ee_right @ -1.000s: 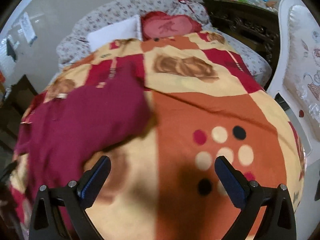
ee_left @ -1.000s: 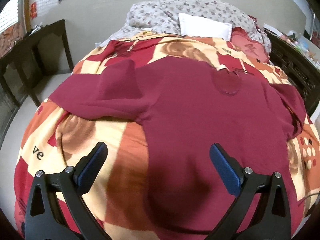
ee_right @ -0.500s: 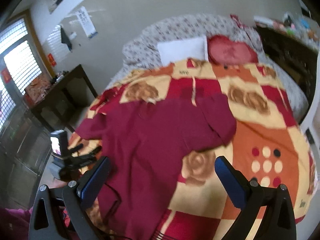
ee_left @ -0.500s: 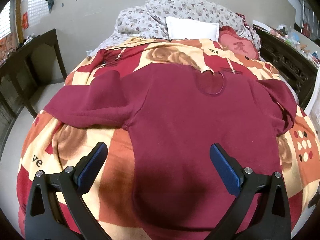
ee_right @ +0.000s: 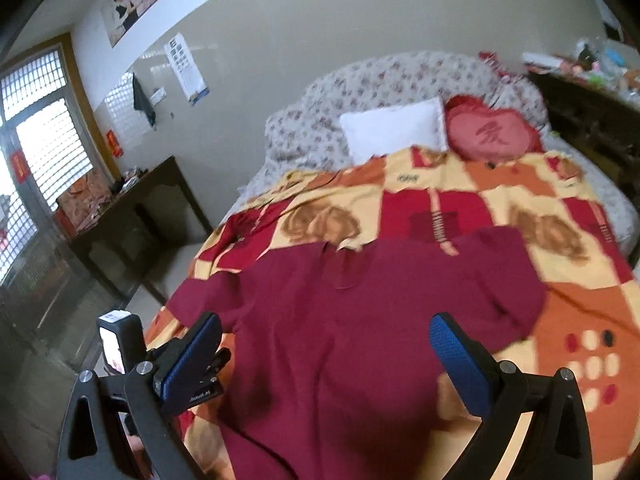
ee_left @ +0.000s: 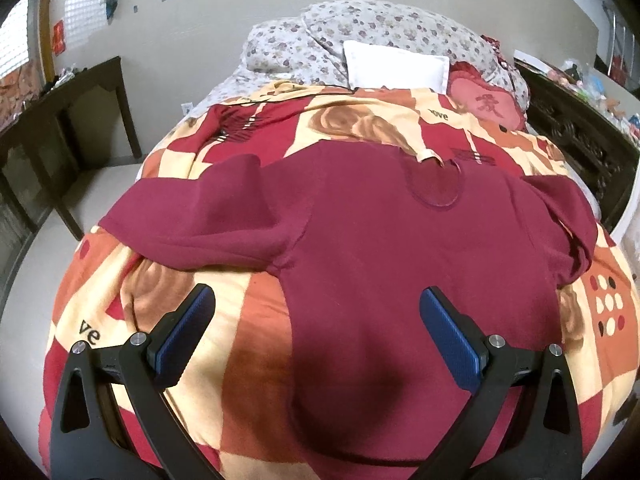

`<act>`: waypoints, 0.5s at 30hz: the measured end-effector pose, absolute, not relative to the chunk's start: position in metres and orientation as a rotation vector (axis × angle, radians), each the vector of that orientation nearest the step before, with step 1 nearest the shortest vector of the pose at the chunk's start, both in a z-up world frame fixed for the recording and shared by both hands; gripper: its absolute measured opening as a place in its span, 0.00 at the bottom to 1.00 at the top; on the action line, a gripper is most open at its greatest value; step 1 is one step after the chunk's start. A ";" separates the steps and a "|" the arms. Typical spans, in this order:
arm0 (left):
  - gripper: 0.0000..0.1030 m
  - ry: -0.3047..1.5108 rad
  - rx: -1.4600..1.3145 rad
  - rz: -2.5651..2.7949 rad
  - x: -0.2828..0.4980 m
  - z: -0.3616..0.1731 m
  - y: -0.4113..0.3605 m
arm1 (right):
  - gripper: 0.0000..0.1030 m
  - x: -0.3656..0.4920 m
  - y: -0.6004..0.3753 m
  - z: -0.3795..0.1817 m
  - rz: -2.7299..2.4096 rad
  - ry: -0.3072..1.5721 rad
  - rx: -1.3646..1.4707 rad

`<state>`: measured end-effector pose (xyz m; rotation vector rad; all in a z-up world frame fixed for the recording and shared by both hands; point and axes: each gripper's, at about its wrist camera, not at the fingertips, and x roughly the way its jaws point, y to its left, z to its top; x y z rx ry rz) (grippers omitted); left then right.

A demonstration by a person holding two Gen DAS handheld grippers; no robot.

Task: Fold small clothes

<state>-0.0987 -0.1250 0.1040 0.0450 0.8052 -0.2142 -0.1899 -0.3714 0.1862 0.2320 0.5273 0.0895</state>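
Plainly, garment: a maroon long-sleeved top [ee_left: 400,248] lies spread flat on the bed, on a patchwork blanket [ee_left: 248,328] of red, orange and cream squares.
Long axis: it runs from the hem, nearest the cameras, up to the neckline [ee_left: 434,184] at the far end, which points toward the pillows.
Sleeves: one sleeve [ee_left: 200,220] stretches out sideways to the left in the left wrist view; the other sleeve [ee_left: 568,220] is bunched and folded over on the right side.
Left claw [ee_left: 316,336]: spread wide and holding nothing, hovering above the lower half of the top, one pad over bare blanket, the other over the maroon cloth.
Right claw [ee_right: 326,356]: also spread wide and holding nothing, above the lower body of the top [ee_right: 360,320].
Head of bed: a white pillow [ee_left: 394,66] beside a red heart-shaped cushion [ee_left: 486,104], against floral bedding [ee_left: 380,28].
Left of bed: a dark wooden side table [ee_left: 60,120].
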 end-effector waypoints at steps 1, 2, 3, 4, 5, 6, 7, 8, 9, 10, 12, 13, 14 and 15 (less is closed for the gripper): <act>1.00 0.802 0.044 -0.213 -0.098 0.104 -0.124 | 1.00 -0.184 -0.370 0.182 0.078 0.526 0.230; 1.00 0.801 0.044 -0.210 -0.097 0.104 -0.124 | 1.00 -0.178 -0.367 0.176 0.063 0.515 0.226; 1.00 0.801 0.046 -0.208 -0.096 0.103 -0.124 | 1.00 -0.174 -0.367 0.172 0.055 0.507 0.225; 1.00 0.800 0.046 -0.209 -0.094 0.103 -0.124 | 1.00 -0.170 -0.365 0.169 0.048 0.495 0.223; 1.00 0.800 0.045 -0.206 -0.094 0.103 -0.124 | 1.00 -0.167 -0.363 0.167 0.040 0.480 0.216; 1.00 0.800 0.045 -0.198 -0.093 0.103 -0.124 | 1.00 -0.166 -0.362 0.166 0.034 0.467 0.209; 1.00 0.796 0.046 -0.191 -0.093 0.103 -0.124 | 1.00 -0.164 -0.361 0.164 0.035 0.454 0.199; 1.00 0.791 0.049 -0.188 -0.091 0.103 -0.124 | 1.00 -0.162 -0.359 0.162 0.042 0.451 0.193; 1.00 0.788 0.053 -0.183 -0.090 0.103 -0.125 | 1.00 -0.159 -0.359 0.160 0.049 0.454 0.184; 1.00 0.787 0.057 -0.170 -0.088 0.102 -0.125 | 1.00 -0.155 -0.357 0.157 0.053 0.465 0.170; 1.00 0.791 0.056 -0.154 -0.082 0.100 -0.125 | 1.00 -0.150 -0.357 0.153 0.043 0.483 0.158; 1.00 0.795 0.049 -0.155 -0.080 0.099 -0.125 | 1.00 -0.147 -0.357 0.149 0.038 0.500 0.154; 1.00 0.805 0.035 -0.160 -0.077 0.097 -0.124 | 1.00 -0.144 -0.357 0.148 0.040 0.507 0.157; 1.00 0.811 0.027 -0.161 -0.075 0.096 -0.124 | 1.00 -0.142 -0.359 0.145 0.041 0.510 0.162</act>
